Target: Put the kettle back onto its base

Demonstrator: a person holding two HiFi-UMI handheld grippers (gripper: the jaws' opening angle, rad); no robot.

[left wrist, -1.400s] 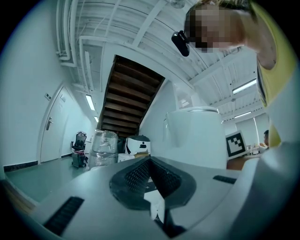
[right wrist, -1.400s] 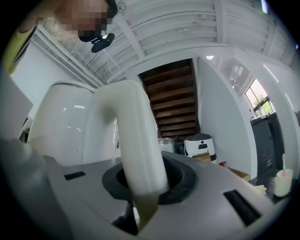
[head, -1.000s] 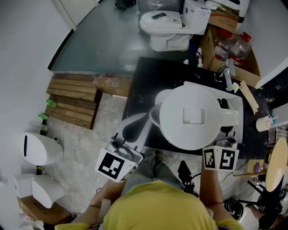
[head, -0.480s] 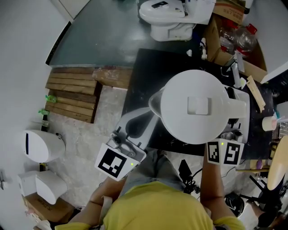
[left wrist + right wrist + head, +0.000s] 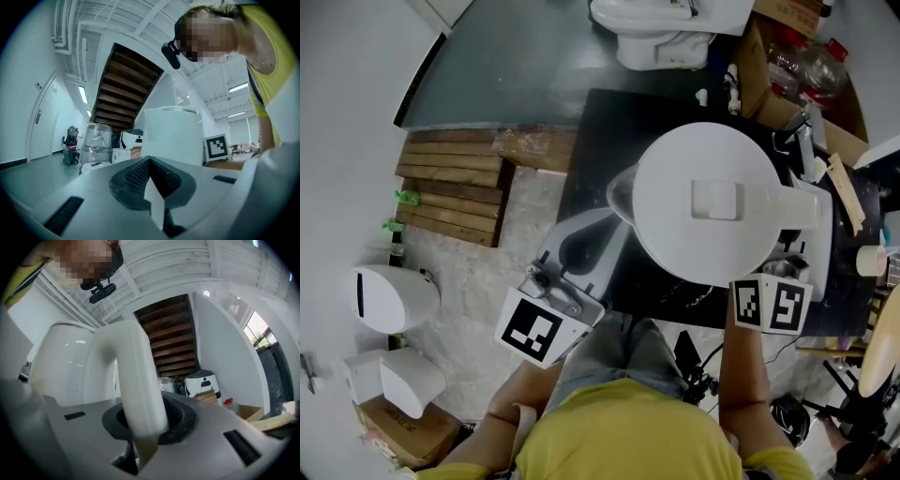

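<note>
While right claw grips kettle handle, left claw closed, beside kettle.

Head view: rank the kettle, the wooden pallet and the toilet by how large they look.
1. kettle, close to the camera, so it looks enlarged.
2. wooden pallet.
3. toilet, cut off by the top edge.

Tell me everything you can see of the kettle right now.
The kettle is white and glossy, plastic by its look, with a round closed lid bearing a square button, a spout on one side and a curved handle opposite. It is upright over the black table, the right gripper shut on its handle.
</note>
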